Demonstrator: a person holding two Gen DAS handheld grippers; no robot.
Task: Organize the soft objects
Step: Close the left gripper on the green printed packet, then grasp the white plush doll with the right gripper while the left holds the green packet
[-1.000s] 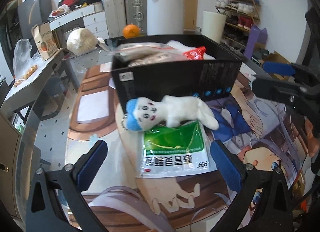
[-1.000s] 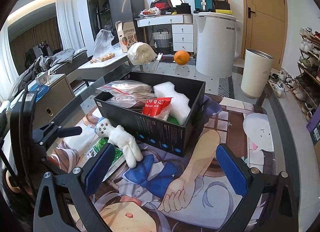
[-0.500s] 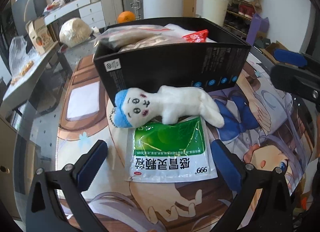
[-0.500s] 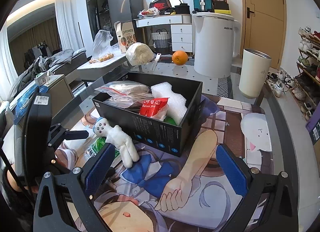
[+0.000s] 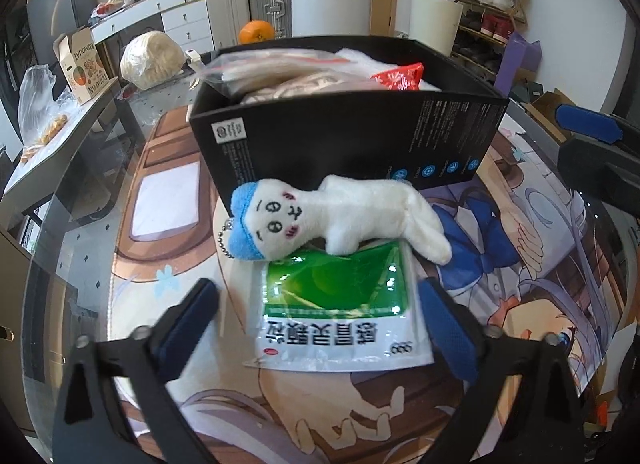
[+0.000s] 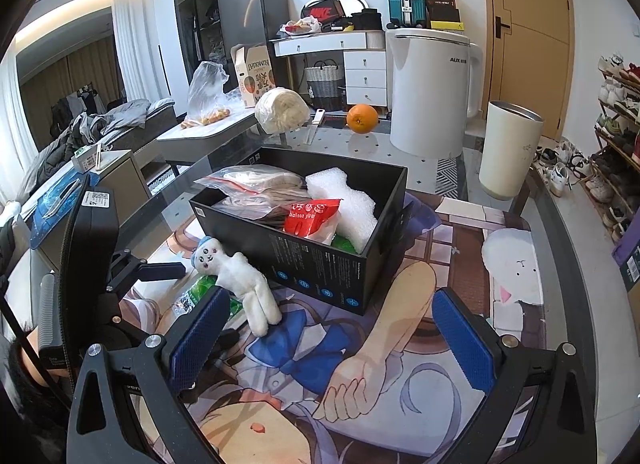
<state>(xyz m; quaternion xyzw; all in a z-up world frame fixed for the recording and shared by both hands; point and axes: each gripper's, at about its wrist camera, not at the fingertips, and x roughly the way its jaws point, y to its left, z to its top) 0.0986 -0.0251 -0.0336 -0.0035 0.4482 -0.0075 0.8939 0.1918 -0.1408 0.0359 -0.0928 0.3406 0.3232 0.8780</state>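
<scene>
A white plush doll with a blue cap (image 5: 340,220) lies on its side against the front wall of a black box (image 5: 348,140), partly on a green and white packet (image 5: 340,312). My left gripper (image 5: 316,324) is open and empty, its fingers either side of the packet, just short of the doll. The doll (image 6: 236,276) and box (image 6: 320,264) also show in the right wrist view. My right gripper (image 6: 328,340) is open and empty above the printed mat, right of the doll. The box holds plastic bags, a red packet (image 6: 308,216) and white foam (image 6: 344,200).
An anime-print mat (image 6: 380,364) covers the glass table. An orange (image 6: 362,118), a white kettle (image 6: 432,92), a cream tumbler (image 6: 508,148) and a bagged white bundle (image 6: 282,110) stand behind the box. A shoe rack is at the far right.
My left gripper has moved forward and down toward the doll and packet, which now fill more of its view. My right gripper has barely moved. Both stay open.
</scene>
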